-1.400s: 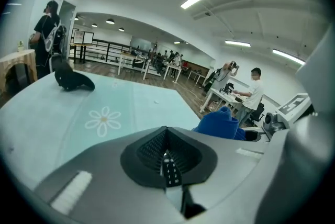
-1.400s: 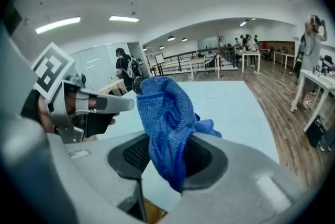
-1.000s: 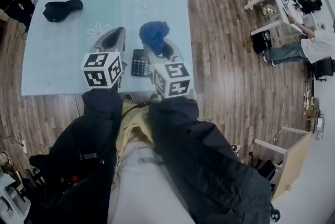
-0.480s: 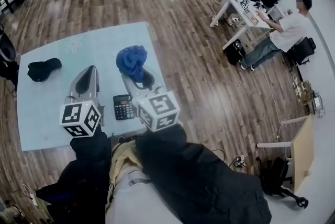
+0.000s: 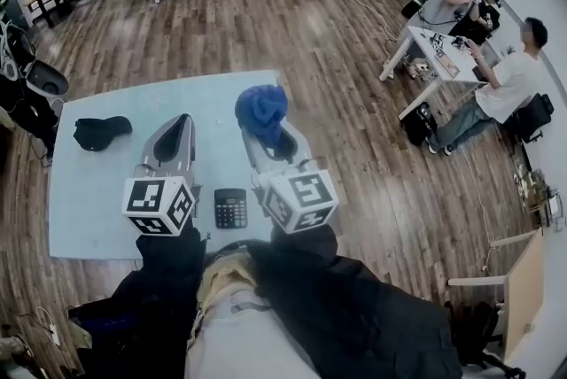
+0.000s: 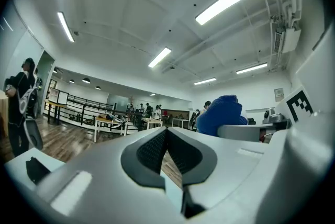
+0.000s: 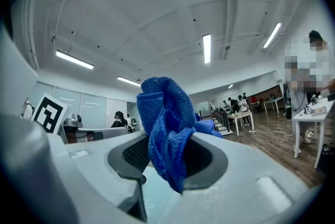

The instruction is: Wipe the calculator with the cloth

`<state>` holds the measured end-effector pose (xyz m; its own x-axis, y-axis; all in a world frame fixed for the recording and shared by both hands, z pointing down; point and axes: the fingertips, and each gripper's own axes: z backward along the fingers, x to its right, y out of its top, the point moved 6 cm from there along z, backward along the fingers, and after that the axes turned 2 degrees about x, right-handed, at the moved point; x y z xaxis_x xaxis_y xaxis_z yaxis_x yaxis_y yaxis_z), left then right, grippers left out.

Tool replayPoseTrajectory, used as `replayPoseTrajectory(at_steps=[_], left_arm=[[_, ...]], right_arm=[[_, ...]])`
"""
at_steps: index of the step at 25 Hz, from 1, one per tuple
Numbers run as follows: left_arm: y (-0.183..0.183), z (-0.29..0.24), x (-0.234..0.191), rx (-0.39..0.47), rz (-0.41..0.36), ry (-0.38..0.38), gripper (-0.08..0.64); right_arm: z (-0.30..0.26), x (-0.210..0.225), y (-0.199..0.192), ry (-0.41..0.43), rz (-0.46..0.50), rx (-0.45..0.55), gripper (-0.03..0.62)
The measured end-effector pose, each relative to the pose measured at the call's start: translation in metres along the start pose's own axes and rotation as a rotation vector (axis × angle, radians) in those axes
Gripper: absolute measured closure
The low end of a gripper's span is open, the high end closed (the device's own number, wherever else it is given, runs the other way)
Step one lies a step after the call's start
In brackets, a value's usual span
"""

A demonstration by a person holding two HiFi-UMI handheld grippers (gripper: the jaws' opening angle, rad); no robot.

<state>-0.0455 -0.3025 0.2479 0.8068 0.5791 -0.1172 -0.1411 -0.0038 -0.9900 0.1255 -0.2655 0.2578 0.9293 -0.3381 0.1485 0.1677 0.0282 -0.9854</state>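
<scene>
On table (image 5: 93,200): calculator (image 5: 230,208), long axis fore-aft | right claw (image 5: 264,135) pinches cloth (image 5: 261,105)

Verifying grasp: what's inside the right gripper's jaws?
Blue cloth, pinched in the right gripper and bunched up past its tips. It covers the pads where they close, so how deep the grip goes isn't visible.

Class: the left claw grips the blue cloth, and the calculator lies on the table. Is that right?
No: the right claw grips the blue cloth, as the right gripper view shows. The calculator does lie on the table.
</scene>
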Motion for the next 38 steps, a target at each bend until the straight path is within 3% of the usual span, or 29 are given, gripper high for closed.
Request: replayPoseTrajectory(at_steps=[16, 22, 38], left_arm=[[0.007, -0.019, -0.013, 0.016, -0.012, 0.023, 0.563], [-0.004, -0.029, -0.024, -0.001, 0.0, -0.003, 0.563], [-0.01, -0.031, -0.028, -0.031, 0.039, 0.032, 0.563]], right_arm=[[-0.025, 0.011, 0.014, 0.021, 0.013, 0.049, 0.44], [-0.037, 0.014, 0.008, 0.011, -0.009, 0.063, 0.44], [-0.04, 0.015, 0.009, 0.02, -0.003, 0.031, 0.442]])
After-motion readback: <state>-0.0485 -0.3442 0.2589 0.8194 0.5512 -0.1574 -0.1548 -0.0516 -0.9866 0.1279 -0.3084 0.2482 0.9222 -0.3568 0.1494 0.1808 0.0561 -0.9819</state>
